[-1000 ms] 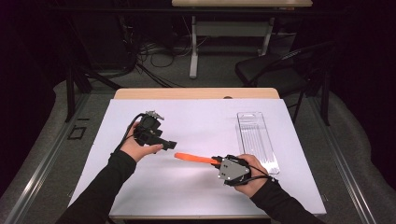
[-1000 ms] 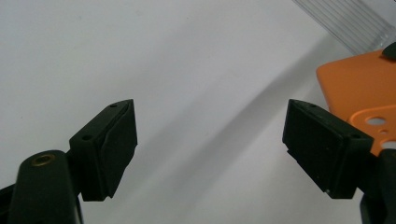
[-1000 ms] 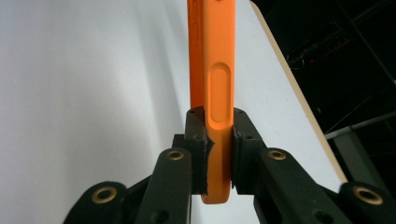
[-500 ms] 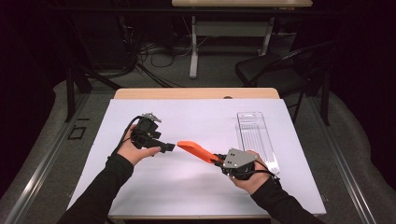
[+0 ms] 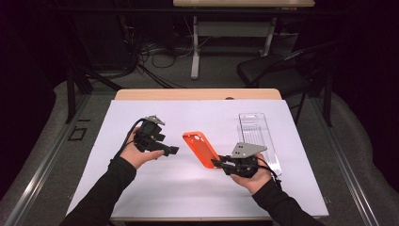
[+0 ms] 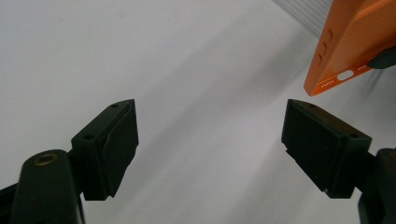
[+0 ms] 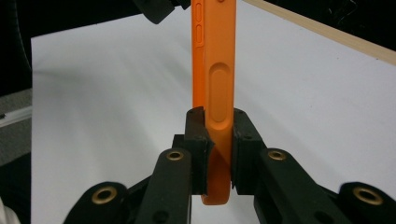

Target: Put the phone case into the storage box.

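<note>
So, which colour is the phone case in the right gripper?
Orange; the phone case shows best in the right gripper view.

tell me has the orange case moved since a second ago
Yes. The orange case, clamped in the right gripper, has swung up from lying flat and low to standing tilted, now reaching further toward the table's far edge.

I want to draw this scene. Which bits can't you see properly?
- Phone case: in the right gripper view its top is cut off by the frame edge, and the fingers cover its lower sides.
- Clear tray: in the high view, the right gripper hides its near end.
</note>
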